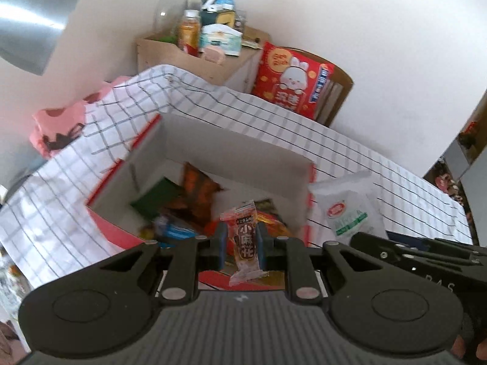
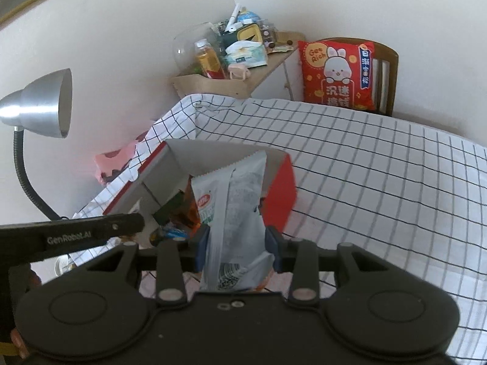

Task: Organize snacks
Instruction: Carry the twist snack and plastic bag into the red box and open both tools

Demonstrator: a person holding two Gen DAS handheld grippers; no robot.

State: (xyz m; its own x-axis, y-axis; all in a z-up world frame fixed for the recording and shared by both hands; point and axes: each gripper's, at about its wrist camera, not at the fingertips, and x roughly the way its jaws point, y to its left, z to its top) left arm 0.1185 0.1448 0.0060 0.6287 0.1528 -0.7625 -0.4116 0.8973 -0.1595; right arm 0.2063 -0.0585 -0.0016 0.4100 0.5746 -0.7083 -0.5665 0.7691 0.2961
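Left gripper (image 1: 242,248) is clamped tight on a small twist packet (image 1: 245,243), held above the red box (image 1: 213,140) of snacks. Right gripper (image 2: 237,248) is part-open, pinching a white pouch (image 2: 234,213) beside the box on the checked cloth (image 2: 380,167).

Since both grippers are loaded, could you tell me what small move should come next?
Probably lower the left gripper and release its small red twist-snack packet into the open red cardboard box: it hangs over the box's snack pile, while the right gripper holds the white-and-green pouch beside it.
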